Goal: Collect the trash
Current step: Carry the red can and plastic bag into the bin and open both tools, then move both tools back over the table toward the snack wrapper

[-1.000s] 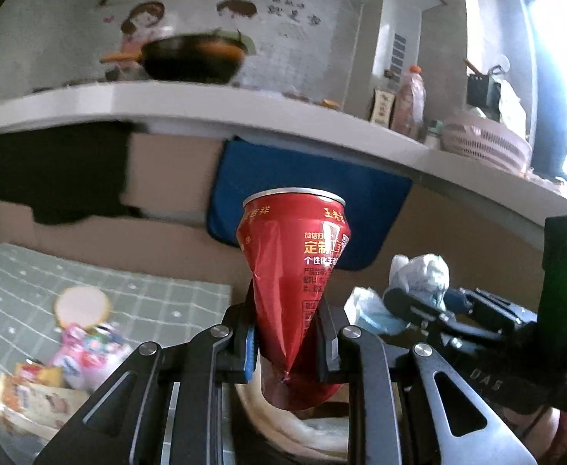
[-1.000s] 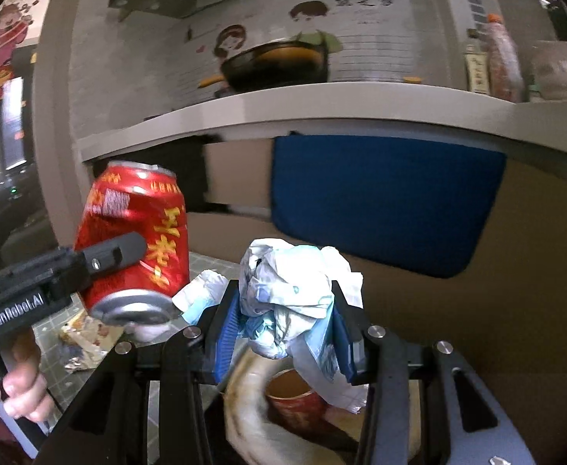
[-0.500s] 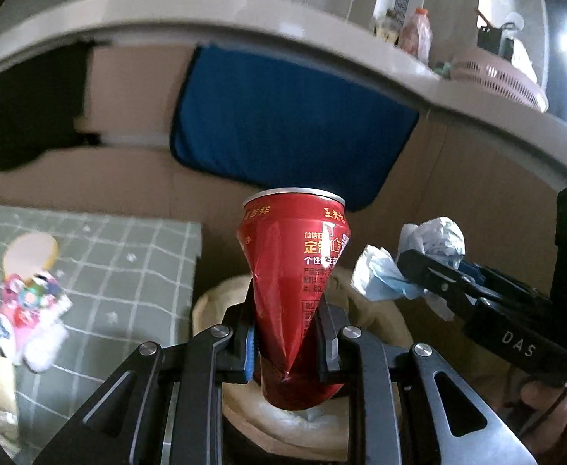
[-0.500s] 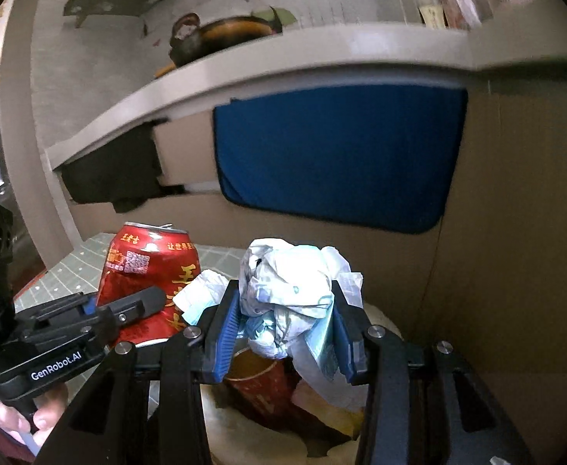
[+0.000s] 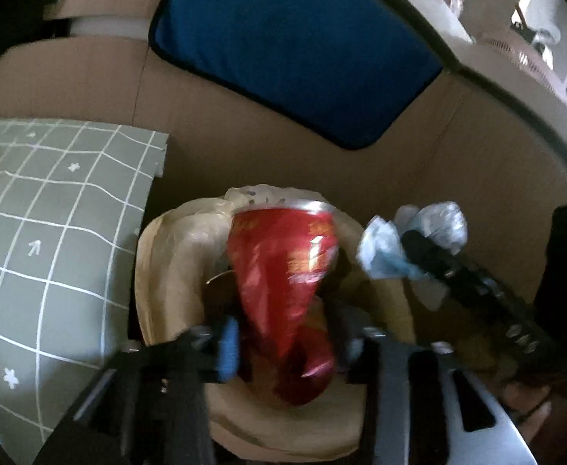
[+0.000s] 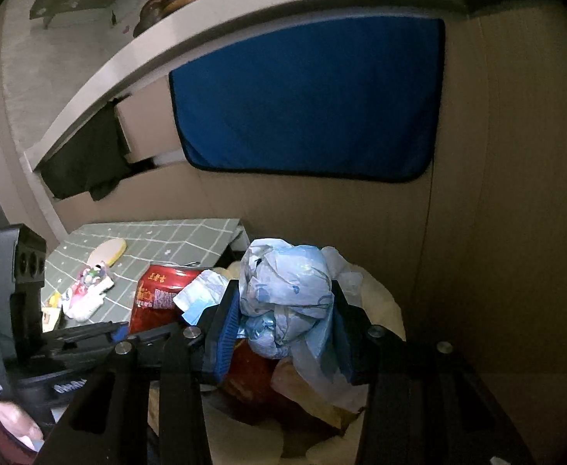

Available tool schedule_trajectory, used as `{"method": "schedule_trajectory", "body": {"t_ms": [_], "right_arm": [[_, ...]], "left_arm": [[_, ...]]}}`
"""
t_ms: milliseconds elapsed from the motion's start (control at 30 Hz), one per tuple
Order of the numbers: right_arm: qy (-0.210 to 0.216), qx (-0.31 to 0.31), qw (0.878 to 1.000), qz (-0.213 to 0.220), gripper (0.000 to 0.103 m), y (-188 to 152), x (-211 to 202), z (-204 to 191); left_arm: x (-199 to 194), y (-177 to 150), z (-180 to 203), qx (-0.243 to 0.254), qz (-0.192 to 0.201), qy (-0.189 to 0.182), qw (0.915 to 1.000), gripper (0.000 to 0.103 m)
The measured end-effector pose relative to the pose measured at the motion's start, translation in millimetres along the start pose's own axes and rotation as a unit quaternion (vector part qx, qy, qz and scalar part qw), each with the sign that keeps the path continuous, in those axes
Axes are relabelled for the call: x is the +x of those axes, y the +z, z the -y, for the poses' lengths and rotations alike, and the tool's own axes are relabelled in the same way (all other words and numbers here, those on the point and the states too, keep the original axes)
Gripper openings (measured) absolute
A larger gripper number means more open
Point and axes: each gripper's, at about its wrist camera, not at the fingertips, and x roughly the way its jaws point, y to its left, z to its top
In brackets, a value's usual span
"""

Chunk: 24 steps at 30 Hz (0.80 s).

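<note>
Over the lined bin (image 5: pixel 155 271), the left gripper (image 5: pixel 283 333) is opening to drop the crushed can (image 5: pixel 283 271); the right gripper (image 6: pixel 283 333) clamps a paper wad (image 6: pixel 287 290), awaiting its turn.

Opening left hand-held gripper (image 5: pixel 287 343) over bin (image 5: pixel 159 271), can (image 5: pixel 283 271) between.

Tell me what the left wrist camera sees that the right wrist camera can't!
Only the left wrist view shows the pink basket on the counter, top right. Only the right wrist view shows the dark pan on the counter. Both show the crushed red can between the opening left gripper's jaws, the crumpled wrapper clamped in the right gripper, the lined bin and the blue cloth.
</note>
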Motion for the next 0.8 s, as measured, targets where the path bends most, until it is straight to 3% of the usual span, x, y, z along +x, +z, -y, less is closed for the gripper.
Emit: {"method": "schedule_trajectory", "body": {"t_ms": [200, 267, 367, 800], "right_arm": [[0.007, 0.009, 1.000, -0.024, 0.045, -8.2, 18.5, 2.7], [0.004, 0.007, 1.000, -0.027, 0.058, -11.1, 22.4, 0.4], [-0.004, 0.003, 1.000, -0.027, 0.060, -13.8, 23.4, -2.9], [-0.003, -0.013, 1.000, -0.010, 0.065, -9.4, 0.5, -25.8]], "left_arm": [[-17.7, 1.6, -5.1, -0.007, 0.015, -0.007, 0.9998, 0.053], [-26.0, 3.6, -7.4, -0.010, 0.023, -0.007, 0.9997, 0.053], [-40.2, 3.7, -9.9, -0.011, 0.039, 0.003, 0.9992, 0.053], [-129.1, -7.7, -51.2, -0.003, 0.128, 0.114, 0.9852, 0.053]]}}
